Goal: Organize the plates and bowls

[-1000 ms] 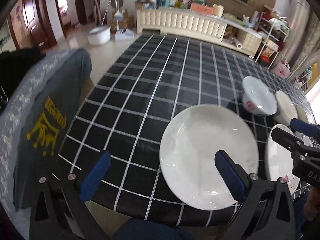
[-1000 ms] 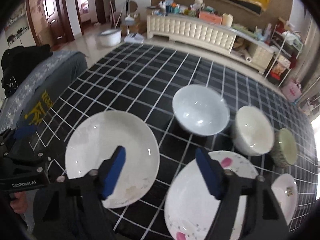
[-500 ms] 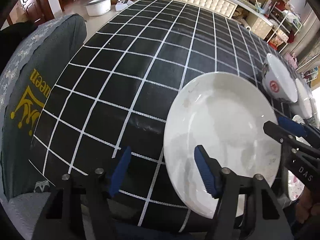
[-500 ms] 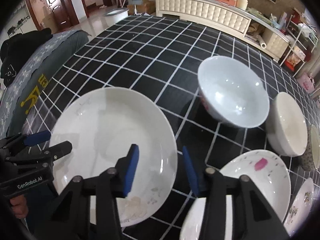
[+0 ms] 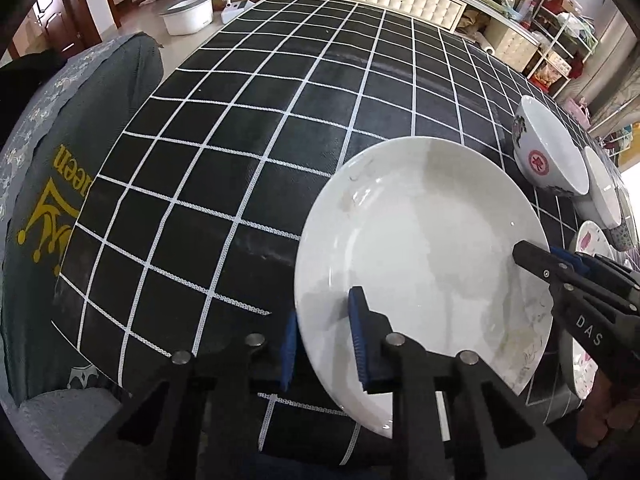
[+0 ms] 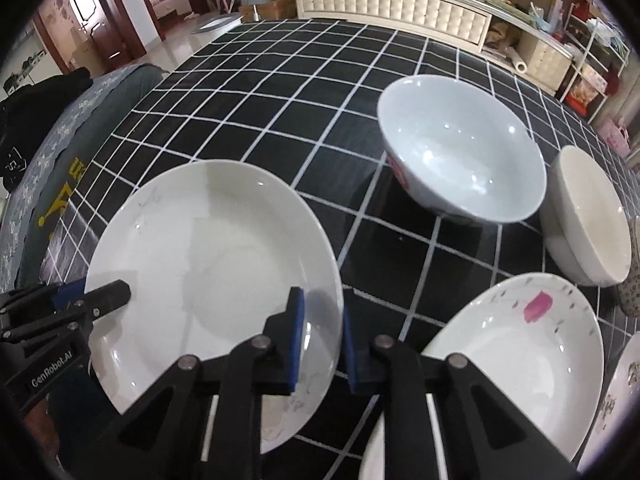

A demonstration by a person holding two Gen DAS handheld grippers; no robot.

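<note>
A plain white plate [image 5: 420, 240] [image 6: 212, 248] lies near the front edge of the black checked table [image 5: 240, 120]. My left gripper [image 5: 324, 344] straddles its left rim, one blue pad outside the edge and one on the plate's face. The jaws are closing and the pads touch the rim. My right gripper [image 6: 322, 340] straddles the opposite rim in the same way, also closing with its pads against the rim. Each gripper shows in the other's view, the right gripper [image 5: 532, 256] and the left gripper [image 6: 100, 296].
Behind the plate stands a large white bowl [image 6: 460, 148] with a red mark. A cream bowl [image 6: 588, 216], a pink-flowered plate [image 6: 520, 352] and a small plate [image 6: 624, 380] lie to the right. A grey-covered chair [image 5: 60, 160] stands at the table's left.
Both grippers have come down to the white plate. Their jaws went from wide apart to narrow, one around each side of the rim.
</note>
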